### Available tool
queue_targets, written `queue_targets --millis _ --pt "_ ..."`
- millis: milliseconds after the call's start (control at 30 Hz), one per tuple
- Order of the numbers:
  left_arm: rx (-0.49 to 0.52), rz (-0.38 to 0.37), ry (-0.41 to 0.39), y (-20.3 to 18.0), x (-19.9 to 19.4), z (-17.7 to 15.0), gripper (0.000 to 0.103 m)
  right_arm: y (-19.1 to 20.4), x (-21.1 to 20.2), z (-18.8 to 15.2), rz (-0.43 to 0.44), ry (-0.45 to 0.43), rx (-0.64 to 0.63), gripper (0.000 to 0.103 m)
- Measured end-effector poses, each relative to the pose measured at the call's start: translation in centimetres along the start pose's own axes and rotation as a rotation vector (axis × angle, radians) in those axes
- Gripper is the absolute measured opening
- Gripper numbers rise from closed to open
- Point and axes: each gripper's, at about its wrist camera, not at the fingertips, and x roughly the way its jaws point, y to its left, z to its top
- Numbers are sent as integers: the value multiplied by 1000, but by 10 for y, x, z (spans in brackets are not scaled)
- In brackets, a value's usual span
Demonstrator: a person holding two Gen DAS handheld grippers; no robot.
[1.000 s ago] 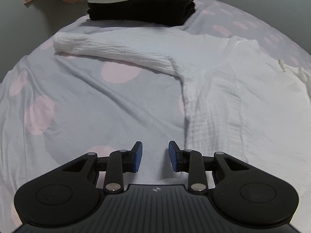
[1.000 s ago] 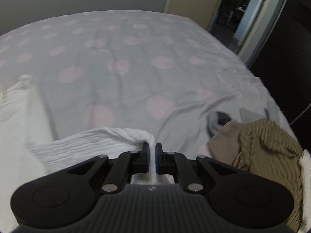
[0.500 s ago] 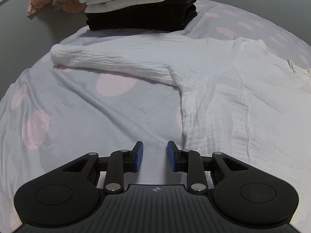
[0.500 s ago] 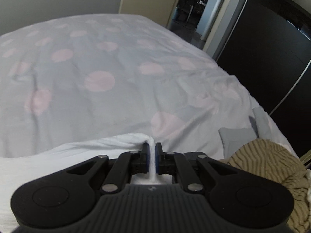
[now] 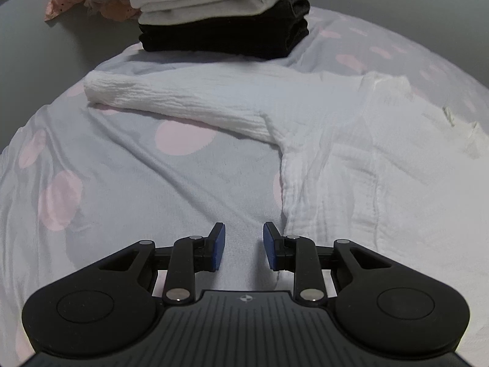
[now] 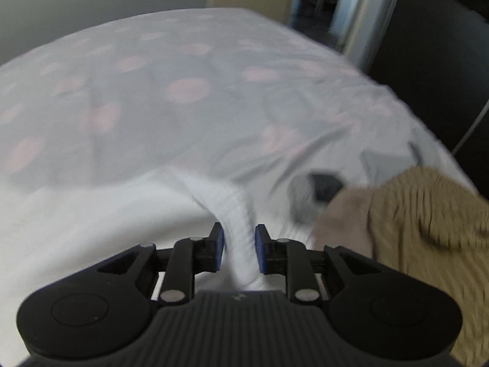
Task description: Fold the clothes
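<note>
A white crinkled long-sleeved garment point(image 5: 351, 159) lies spread on the bed, one sleeve point(image 5: 171, 101) stretched to the left. My left gripper point(image 5: 243, 238) is open and empty, low over the sheet just left of the garment's side edge. In the right wrist view my right gripper point(image 6: 236, 244) has its jaws parted, with a fold of the white garment point(image 6: 237, 214) still lying between the pads. The view is blurred.
The bed has a grey sheet with pink dots point(image 5: 122, 168). A stack of folded white and black clothes point(image 5: 223, 15) stands at the far edge. A tan striped garment point(image 6: 428, 214) and grey items point(image 6: 321, 183) lie on the right, near the bed's edge.
My right gripper was shut on the white garment's edge and has now opened. It swung with the cloth. My left gripper drifted slightly and stayed open.
</note>
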Motion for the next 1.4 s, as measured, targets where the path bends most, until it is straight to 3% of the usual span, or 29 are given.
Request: queue_targets --millis 233,400,500,600,800,900,1033,1167,1300,1367,1400 --pt "32 -65 31 10 -29 -11 32 15 -88 -87 330 205 -129 31" --pt "97 -170 95 14 -57 -13 32 13 -138 -142 448 317 -221 36" --pt "197 -245 145 13 -76 -15 33 11 -159 -168 479 349 -301 38" --pt "329 -271 225 16 -90 -21 39 10 -164 -188 487 418 -413 39" --pt "525 -184 429 27 -90 -33 50 28 -157 -209 465 515 -532 41" --pt "540 -117 533 34 -73 -38 52 43 -146 -212 443 518 -591 45" --pt "502 -105 722 43 -43 -48 52 59 -125 -218 425 582 -608 45" --pt "466 -97 797 42 -21 -60 51 61 -120 -221 450 608 -596 41" --pt "462 -85 824 38 -13 -68 35 51 -127 -217 482 579 -568 14" --pt "472 -97 791 37 -19 -69 14 47 -131 -215 498 565 -554 11" --pt "474 -108 771 37 -23 -69 10 44 -133 -214 506 557 -547 11"
